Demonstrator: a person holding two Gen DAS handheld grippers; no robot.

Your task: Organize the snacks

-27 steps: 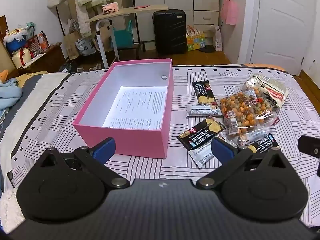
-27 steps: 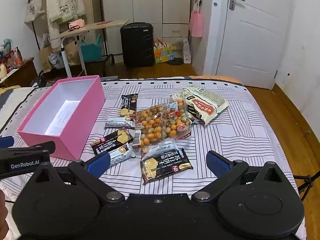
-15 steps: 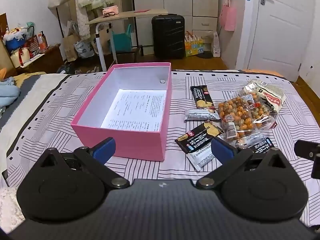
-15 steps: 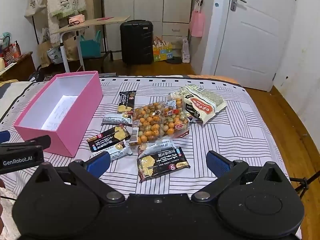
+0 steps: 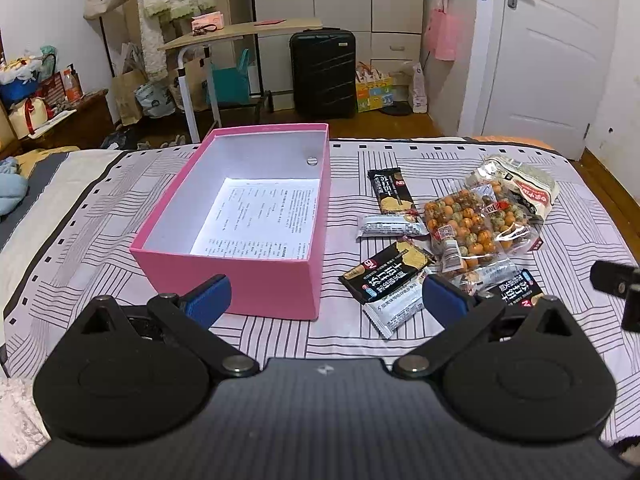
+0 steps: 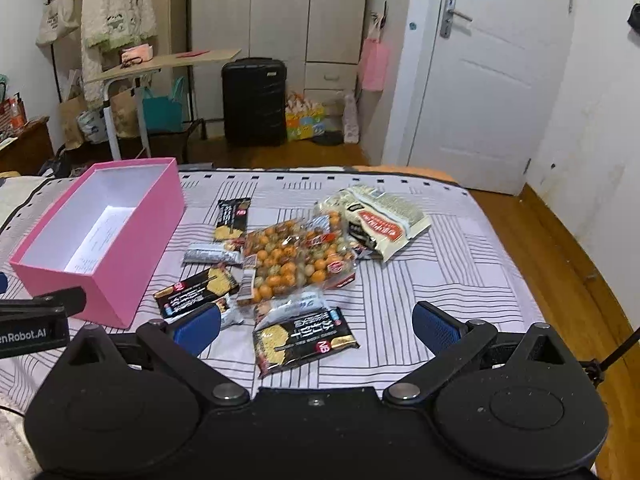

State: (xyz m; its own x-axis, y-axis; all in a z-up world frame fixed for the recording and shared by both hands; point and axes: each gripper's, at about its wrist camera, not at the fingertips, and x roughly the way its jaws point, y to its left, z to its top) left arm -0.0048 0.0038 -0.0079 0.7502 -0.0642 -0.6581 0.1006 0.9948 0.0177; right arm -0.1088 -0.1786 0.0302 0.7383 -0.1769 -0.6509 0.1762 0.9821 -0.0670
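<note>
Both views have drawn back slightly from the bed, so with the left gripper [image 5: 324, 294] and right gripper [image 6: 316, 326] spread wide and empty, the snacks [image 6: 298, 258] lie loose right of the unfilled pink box [image 5: 240, 288], packing not yet begun.

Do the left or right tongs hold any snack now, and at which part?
Nothing is held: left tongs and right tongs are both open and empty.

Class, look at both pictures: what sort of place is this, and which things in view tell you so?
Most likely a bedroom in a home. The snacks lie on a bed with a striped cover; behind it stand a white wardrobe, a black suitcase and clothes hanging on a rack.
</note>
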